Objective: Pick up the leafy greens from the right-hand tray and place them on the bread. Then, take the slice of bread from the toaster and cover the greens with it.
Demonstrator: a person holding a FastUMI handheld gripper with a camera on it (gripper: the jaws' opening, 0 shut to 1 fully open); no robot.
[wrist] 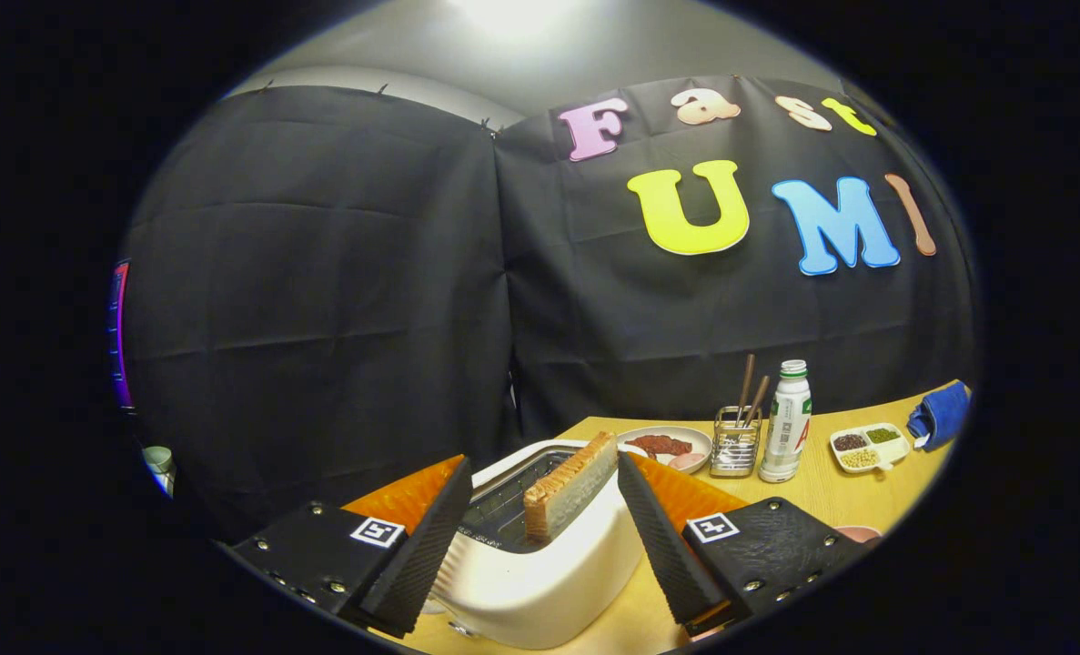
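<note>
Gripper (540,509): my fingers stood apart, straddling the bread slice (569,487), neither touching it.
Bread: upright in the toaster (540,582) slot, top edge proud.
Grip advice: I judged to centre, close on broad faces, lift straight.
Greens: unseen.
Writing: bottle (787,423) label too small to read.

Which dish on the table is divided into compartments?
The small white tray right of the bottle; it has three sections holding grains. The round plate behind the toaster is undivided.
</note>
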